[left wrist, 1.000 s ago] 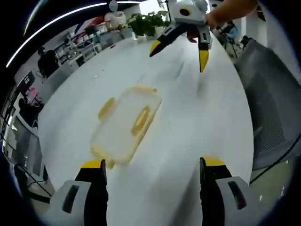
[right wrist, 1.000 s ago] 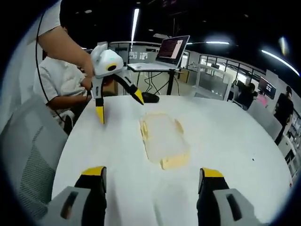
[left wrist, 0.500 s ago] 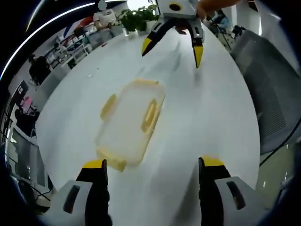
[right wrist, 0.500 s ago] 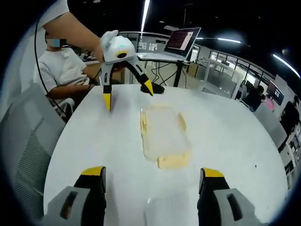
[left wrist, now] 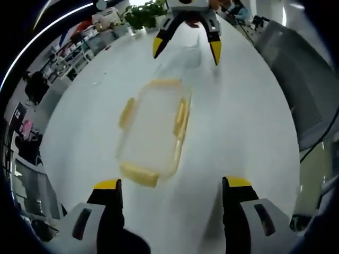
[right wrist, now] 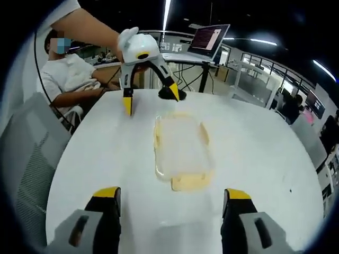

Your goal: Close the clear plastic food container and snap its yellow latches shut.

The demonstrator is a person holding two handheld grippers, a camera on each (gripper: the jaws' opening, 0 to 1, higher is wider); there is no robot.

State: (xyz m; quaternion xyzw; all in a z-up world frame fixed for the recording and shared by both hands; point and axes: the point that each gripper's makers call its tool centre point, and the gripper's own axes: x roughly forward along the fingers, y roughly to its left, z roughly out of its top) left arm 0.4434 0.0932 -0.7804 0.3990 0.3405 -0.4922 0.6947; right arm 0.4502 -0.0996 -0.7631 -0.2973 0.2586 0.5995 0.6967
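While both tools hover above the round white table (left wrist: 249,121), the clear rectangular plastic food container (left wrist: 153,129) lies flat between them, out ahead of each pair of fingertips and touched by neither. In the left gripper view the left gripper (left wrist: 169,185) has its yellow-tipped fingers spread wide, the container just beyond and slightly toward its left finger. In the right gripper view the right gripper (right wrist: 168,194) is likewise spread wide, with the container (right wrist: 180,151) centred past its tips. The opposite tool shows at the far end of the box in each view, fingers apart.

Judging by how it lies, the lid seems to be seated already, with the yellow plastic latches (left wrist: 181,117) sticking outward at the sides and ends, probably unsnapped; blur makes that uncertain. To do this well, one tool should press down on the lid to steady the box, while the other brings a fingertip against a latch and pushes it down over the rim.

Nothing can be made out inside the container.
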